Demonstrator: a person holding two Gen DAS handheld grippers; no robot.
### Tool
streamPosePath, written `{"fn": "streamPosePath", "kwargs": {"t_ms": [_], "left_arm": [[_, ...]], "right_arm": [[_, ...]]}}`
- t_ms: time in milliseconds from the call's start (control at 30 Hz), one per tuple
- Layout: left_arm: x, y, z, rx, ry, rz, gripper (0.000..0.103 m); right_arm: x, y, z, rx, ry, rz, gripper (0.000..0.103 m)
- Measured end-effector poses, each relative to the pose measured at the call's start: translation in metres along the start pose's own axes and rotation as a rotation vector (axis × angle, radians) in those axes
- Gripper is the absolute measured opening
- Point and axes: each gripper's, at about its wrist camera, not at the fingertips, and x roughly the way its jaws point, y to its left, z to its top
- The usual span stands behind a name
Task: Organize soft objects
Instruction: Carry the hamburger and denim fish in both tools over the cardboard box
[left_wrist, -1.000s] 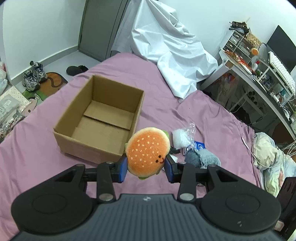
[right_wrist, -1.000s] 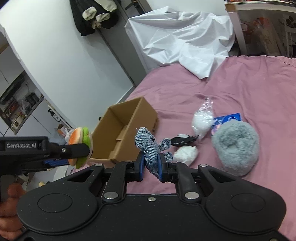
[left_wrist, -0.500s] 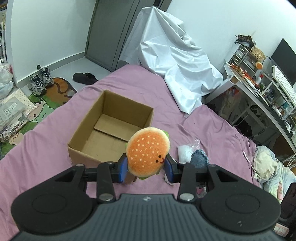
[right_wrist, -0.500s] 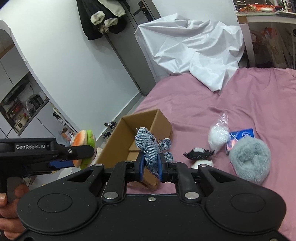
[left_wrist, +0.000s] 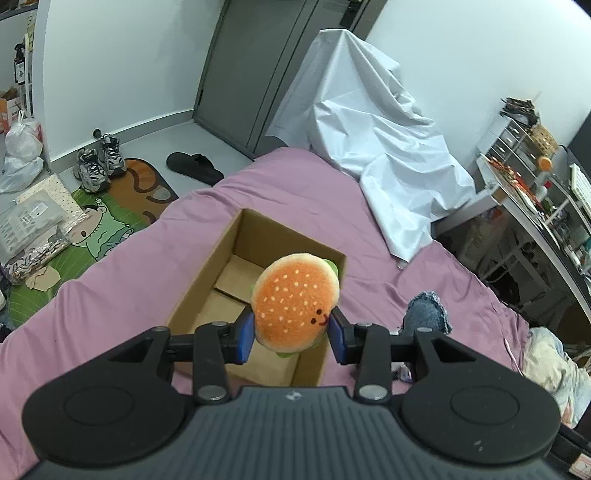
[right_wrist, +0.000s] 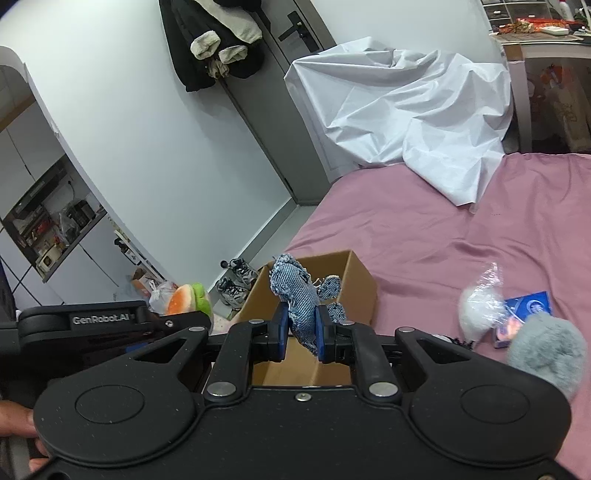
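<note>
Left wrist view: looks forward and down along the fingers (left_wrist: 246, 334) from close above the cardboard box (left_wrist: 207, 284) on the pink bed (left_wrist: 388, 280), facing the grey door (left_wrist: 236, 70) and white sheet (left_wrist: 384, 147). Right wrist view: set lower and further right, just beside the same cardboard box (right_wrist: 360, 273), facing the same white sheet (right_wrist: 406, 110) and door wall. Both views share the box, bed, sheet and sneakers (left_wrist: 98, 162).

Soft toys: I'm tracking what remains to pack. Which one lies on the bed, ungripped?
The grey fluffy plush, resting on the pink bedsheet; the burger plush and denim toy are each held.
</note>
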Motion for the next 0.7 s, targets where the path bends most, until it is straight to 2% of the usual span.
{"fn": "streamPosePath", "kwargs": {"t_ms": [433,700], "left_arm": [[0.063,0.026,0.02,-0.046,0.038,0.033,0.04],[0.097,0.032,0.033,-0.079,0.062,0.02,0.04]], "right_arm": [[0.058,-0.009,0.009,0.055,0.042,0.016,0.015],[0.086,-0.018,0.015,0.095,0.067,0.003,0.015]]}}
